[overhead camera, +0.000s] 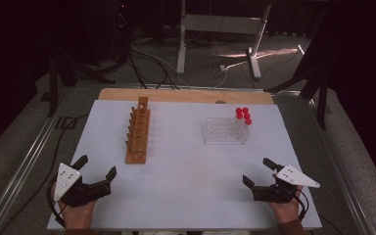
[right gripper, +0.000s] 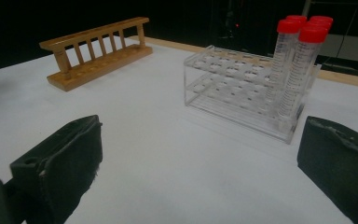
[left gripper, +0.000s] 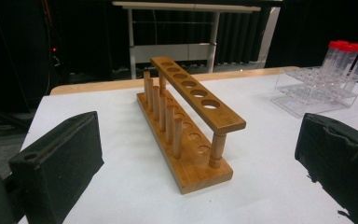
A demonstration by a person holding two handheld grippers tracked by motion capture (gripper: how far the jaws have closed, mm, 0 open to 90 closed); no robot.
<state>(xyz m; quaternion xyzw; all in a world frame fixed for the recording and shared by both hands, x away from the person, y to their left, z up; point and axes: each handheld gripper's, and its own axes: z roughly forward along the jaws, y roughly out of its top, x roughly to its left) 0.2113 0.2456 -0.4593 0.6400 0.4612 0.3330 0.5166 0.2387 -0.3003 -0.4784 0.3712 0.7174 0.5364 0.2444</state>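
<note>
left gripper [overhead camera: 97, 172] and right gripper [overhead camera: 257, 171] wide open, empty, near edge; long wooden tube rack [overhead camera: 138, 137] far left, clear plastic rack [overhead camera: 225, 129] with red-capped tubes [overhead camera: 243, 115] far right

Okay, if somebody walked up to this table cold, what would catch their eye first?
Probably the red-capped tubes, the one bright colour here, standing clustered at the far right end of a clear plastic rack right of centre. Next, the empty wooden tube rack, running lengthwise away from the person left of centre on the white table. Near the front edge, the left gripper and right gripper both wait with jaws wide open, holding nothing.
</note>
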